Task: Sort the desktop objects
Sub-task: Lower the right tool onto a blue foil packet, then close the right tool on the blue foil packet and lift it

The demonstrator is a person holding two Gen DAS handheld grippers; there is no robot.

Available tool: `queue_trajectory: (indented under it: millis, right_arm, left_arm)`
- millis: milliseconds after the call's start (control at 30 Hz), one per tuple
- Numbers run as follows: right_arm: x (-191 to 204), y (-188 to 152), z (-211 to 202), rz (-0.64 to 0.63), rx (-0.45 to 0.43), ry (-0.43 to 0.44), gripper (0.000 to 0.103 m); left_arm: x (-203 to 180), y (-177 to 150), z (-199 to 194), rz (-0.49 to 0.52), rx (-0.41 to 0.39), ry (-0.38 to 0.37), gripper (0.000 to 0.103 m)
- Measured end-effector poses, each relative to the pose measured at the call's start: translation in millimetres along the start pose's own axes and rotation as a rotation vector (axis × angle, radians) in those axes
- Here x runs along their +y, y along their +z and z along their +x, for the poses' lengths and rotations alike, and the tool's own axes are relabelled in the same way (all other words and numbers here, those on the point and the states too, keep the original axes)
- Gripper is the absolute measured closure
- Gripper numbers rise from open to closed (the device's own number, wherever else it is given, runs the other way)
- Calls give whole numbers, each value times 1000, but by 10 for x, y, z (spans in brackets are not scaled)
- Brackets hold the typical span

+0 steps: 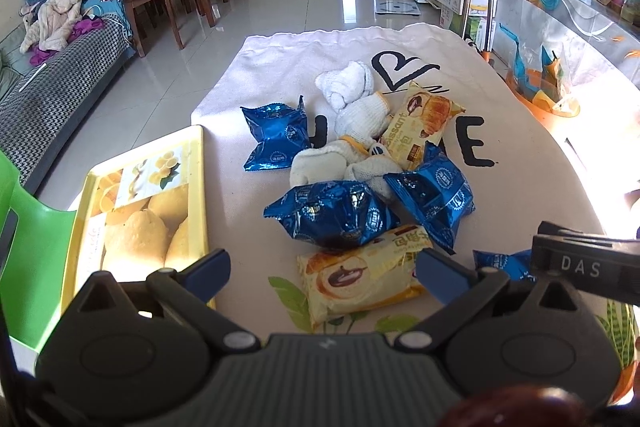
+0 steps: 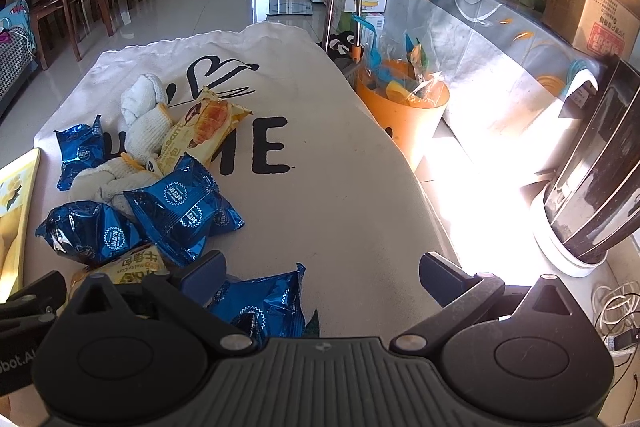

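A heap of snacks and gloves is seen in the centre of the left wrist view, lying on a cream cloth [image 1: 520, 131] printed with black letters, and nothing has yet been placed on the lemon-print tray [image 1: 198, 163] at the lower left, so the sorting is judged to be at its start. The left gripper [image 1: 323, 269] is held with its jaws spread wide and empty, the near croissant packet [image 1: 360, 279] lying between and just beyond the blue fingertips [image 1: 212, 269]. If that packet is taken as the first item, it would best be approached low and square, the jaws being closed across its narrow width so that the slippery film is pinched rather than pushed; the dark blue packet [image 1: 336, 217] touching its far edge should be left undisturbed. The right gripper [image 2: 322, 269] is likewise held open and empty, with a blue packet [image 2: 264, 301] lying close under its left finger. White knitted gloves [image 1: 360, 115] and a second croissant packet [image 1: 424, 123] are tangled at the middle of the heap. The tray's full printed face is shown only in the left view; in the right view just a sliver of it is caught at the left edge, while an orange bucket [image 2: 404, 123] beside the table is shown whole there.
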State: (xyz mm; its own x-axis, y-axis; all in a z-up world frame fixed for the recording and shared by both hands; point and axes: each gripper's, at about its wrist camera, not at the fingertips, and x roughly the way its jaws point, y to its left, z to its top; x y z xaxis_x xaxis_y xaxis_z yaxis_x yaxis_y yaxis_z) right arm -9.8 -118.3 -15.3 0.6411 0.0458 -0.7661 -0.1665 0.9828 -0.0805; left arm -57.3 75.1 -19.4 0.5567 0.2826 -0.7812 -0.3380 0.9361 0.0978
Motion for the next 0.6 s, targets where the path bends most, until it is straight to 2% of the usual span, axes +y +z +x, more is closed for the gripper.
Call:
queue_trajectory:
  millis: [167,333,467,600]
  right_arm:
    - [-2,5,17,5,11,3,0]
    - [-53,2,72,36,61,7,0]
    - [-113,3,73,69,80,31,0]
    - [-160,-12,83,124,112,83,0]
  left_arm:
    - [17,-11,40,-17,31,-4,0]
    - [2,-6,48,-9,58,-25,0]
    - [68,117,72,-30,108,-103,0]
    - [231,301,97,-73,127,-134,1]
